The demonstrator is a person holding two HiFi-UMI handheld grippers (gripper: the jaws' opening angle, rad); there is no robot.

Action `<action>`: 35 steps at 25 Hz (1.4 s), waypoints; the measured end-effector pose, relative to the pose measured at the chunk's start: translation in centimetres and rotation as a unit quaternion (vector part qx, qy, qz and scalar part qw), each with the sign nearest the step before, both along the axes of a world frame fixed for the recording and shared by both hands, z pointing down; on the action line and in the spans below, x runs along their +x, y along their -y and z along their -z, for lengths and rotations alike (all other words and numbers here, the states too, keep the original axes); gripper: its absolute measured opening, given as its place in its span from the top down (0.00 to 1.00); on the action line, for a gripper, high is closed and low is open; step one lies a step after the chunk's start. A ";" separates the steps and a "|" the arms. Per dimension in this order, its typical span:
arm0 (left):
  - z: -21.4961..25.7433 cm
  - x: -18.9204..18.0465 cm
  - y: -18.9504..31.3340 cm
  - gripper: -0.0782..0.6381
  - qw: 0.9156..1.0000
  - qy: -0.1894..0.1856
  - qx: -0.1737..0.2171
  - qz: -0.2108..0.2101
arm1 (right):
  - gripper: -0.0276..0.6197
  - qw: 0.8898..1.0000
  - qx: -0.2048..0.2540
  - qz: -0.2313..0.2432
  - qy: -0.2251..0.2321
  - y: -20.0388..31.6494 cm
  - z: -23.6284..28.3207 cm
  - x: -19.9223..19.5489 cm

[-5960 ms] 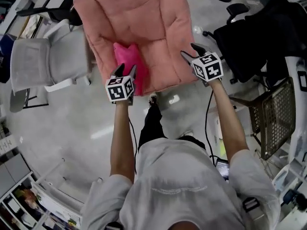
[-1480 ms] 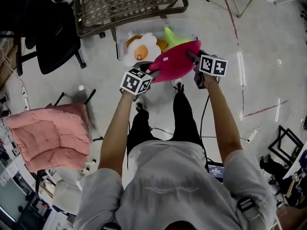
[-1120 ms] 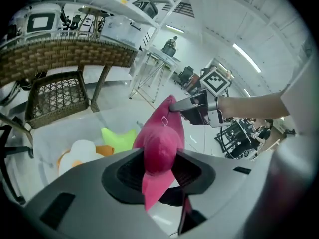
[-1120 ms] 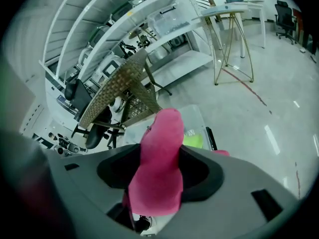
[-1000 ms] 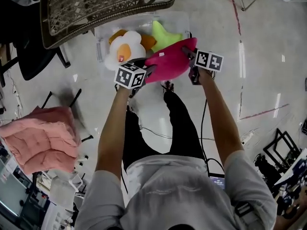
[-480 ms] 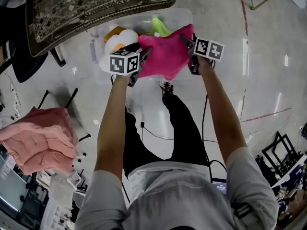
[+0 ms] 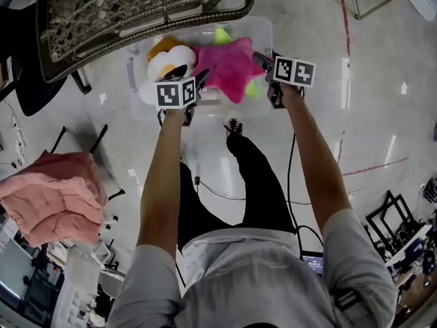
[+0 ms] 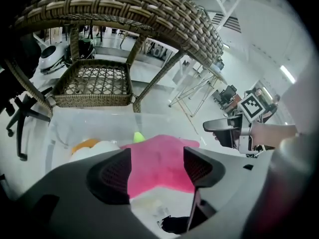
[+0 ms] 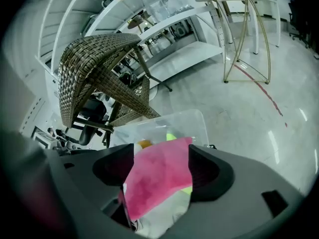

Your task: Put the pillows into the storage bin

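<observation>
The left claw (image 8: 157,171) and right claw (image 9: 162,171) have just been opening and gape wide, gripping nothing. The pink star pillow (image 7: 229,67) lies between them in the storage bin (image 7: 261,27).

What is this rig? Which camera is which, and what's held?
No robot: a person holds a two-jaw gripper in each hand; the marker cubes belong to the grippers. One picture comes from a head camera looking down. The other two cameras ride on the left gripper and right gripper. On the floor stands a clear plastic storage bin holding a white-and-orange plush pillow and a green pillow. The pink star-shaped pillow lies on top. Both grippers' jaws have just been opening; the pillow shows between them, not pinched.
</observation>
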State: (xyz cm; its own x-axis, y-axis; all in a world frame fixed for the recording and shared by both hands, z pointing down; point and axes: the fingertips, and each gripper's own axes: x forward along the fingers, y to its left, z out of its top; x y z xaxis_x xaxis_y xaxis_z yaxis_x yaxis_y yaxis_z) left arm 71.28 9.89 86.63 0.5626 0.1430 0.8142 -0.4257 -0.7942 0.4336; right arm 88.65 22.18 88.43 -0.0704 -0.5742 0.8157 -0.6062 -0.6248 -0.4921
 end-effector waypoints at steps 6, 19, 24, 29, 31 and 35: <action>4.2 -2.0 1.3 0.41 0.999 -0.013 0.008 0.036 | 0.44 0.998 -0.001 0.062 -0.021 1.5 4.0 -1.6; 20.2 -17.8 5.2 0.54 0.968 -0.057 0.080 0.230 | 0.46 0.934 0.067 0.318 -0.146 9.3 20.4 -10.2; 27.1 -29.6 5.9 0.68 0.933 -0.055 0.163 0.317 | 0.57 0.862 0.114 0.435 -0.234 13.1 28.1 -18.1; 34.1 -42.0 4.5 0.82 0.890 -0.057 0.242 0.383 | 0.79 0.789 0.184 0.484 -0.331 16.3 36.6 -26.9; 37.2 -46.4 3.5 0.85 0.871 -0.062 0.275 0.402 | 0.83 0.766 0.219 0.493 -0.349 17.3 40.2 -30.6; 44.0 -54.1 0.7 0.87 0.838 -0.067 0.344 0.418 | 0.87 0.742 0.290 0.497 -0.344 17.4 47.4 -38.0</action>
